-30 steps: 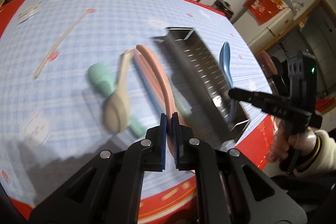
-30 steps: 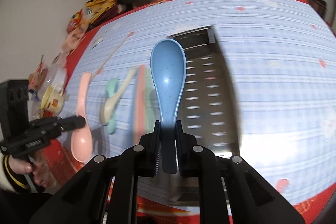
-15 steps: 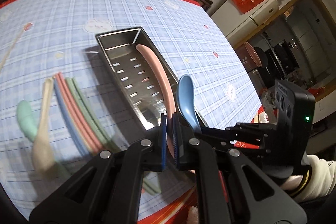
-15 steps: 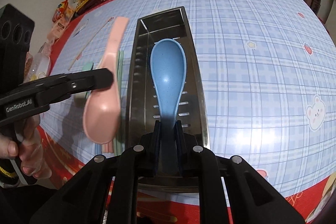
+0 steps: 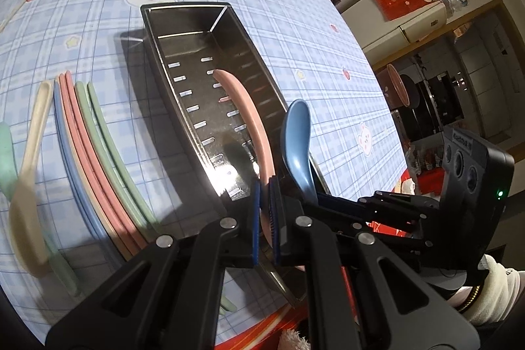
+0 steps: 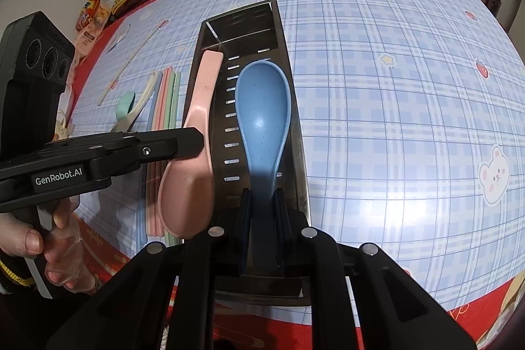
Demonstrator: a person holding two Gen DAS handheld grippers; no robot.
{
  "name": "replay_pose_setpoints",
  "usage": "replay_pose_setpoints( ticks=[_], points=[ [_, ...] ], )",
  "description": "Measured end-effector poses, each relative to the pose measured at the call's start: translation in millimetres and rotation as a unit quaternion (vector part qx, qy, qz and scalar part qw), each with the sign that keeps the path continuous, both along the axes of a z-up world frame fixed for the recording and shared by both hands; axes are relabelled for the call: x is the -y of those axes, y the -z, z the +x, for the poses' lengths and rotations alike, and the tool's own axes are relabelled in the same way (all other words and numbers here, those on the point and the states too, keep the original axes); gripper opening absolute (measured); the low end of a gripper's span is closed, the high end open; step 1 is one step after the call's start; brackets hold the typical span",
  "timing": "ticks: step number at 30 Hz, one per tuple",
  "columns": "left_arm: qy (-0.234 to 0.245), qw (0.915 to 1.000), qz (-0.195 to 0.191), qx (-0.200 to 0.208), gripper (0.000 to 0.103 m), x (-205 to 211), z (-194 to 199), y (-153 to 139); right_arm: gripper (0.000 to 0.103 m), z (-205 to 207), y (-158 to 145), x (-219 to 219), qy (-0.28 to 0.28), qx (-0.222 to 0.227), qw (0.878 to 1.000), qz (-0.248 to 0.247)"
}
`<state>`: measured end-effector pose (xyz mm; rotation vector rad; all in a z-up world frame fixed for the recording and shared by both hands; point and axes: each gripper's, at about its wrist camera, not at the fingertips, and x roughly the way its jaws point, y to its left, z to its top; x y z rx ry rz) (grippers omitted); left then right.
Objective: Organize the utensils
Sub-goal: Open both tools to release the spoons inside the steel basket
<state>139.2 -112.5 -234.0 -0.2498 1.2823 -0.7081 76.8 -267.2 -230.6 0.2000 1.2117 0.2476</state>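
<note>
On the tabletop, colored chopsticks lie at 9 o'clock of the metal tray. The left gripper has its jaws clenched on the pink spoon, which is over the tray. At 3 o'clock, the right gripper grasps the blue spoon above the tray too.

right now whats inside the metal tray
Over the tray hang a pink spoon, held by the left gripper, and a blue spoon, held by the right gripper. Its slotted floor looks bare; the near end is hidden by the grippers.
</note>
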Motion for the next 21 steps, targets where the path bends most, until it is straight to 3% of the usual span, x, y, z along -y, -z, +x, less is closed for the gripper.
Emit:
replay_pose_setpoints(
  ticks=[4,7,10,11,14,15,17,21],
  points=[
    [0.012,0.9999,-0.008,-0.002,0.011,4.0,-1.4,-1.4,0.015,2.6,1.2,-0.8,-0.001,-0.004,1.000,0.000],
    [0.005,0.9996,-0.023,0.012,0.025,-5.6,-1.3,-13.3,0.021,0.6,-7.0,0.9,0.001,0.009,1.000,0.011],
    [-0.002,0.9990,-0.018,0.041,0.039,-17.3,-2.4,-29.9,0.041,-2.7,-22.4,5.2,0.010,0.030,0.999,0.015],
    [-0.005,0.9986,-0.012,0.052,0.050,-21.8,-3.0,-35.6,0.050,-3.3,-26.5,6.7,0.014,0.035,0.999,0.015],
    [-0.009,0.9964,0.006,0.084,0.059,-37.4,-7.0,-52.5,0.070,-6.0,-41.5,10.4,0.027,0.056,0.998,0.008],
    [-0.009,0.9958,0.012,0.090,0.075,-42.0,-9.1,-55.5,0.076,-6.2,-44.0,11.1,0.029,0.060,0.998,0.007],
    [-0.019,0.9930,0.027,0.114,0.086,-54.5,-14.8,-64.1,0.085,-7.9,-50.4,10.4,0.032,0.070,0.997,0.003],
    [-0.023,0.9895,0.052,0.133,0.089,-74.1,-23.3,-74.0,0.097,-10.9,-55.4,2.9,0.023,0.074,0.997,-0.007]
  ],
)
